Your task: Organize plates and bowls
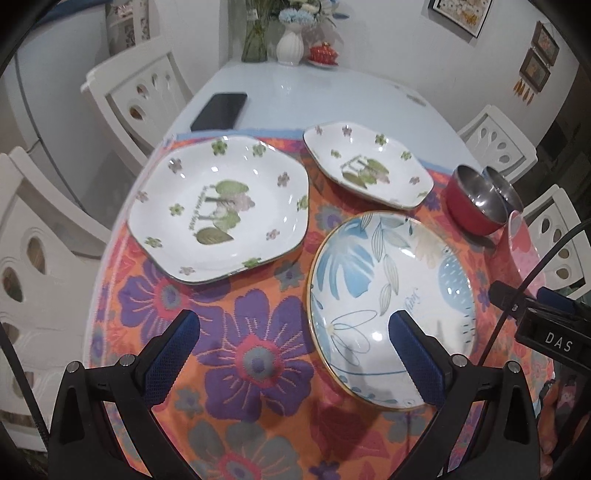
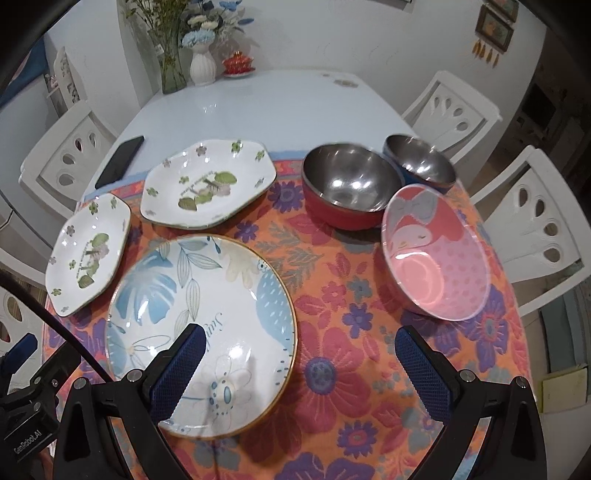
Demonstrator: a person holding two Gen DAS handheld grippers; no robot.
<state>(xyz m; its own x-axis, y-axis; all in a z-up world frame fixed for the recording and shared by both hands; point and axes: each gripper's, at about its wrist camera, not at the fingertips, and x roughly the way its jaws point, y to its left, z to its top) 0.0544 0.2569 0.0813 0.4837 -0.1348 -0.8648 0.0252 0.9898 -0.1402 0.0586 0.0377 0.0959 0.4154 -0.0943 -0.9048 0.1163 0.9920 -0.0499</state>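
Hovering wide open and empty over the cloth, left gripper and right gripper flanked the blue plate, bowls at two o'clock, green plates at ten.

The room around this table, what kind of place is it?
Most likely a home dining room: white dining chairs surround a glossy table, a vase of flowers stands at its far end, and framed pictures hang on the wall.
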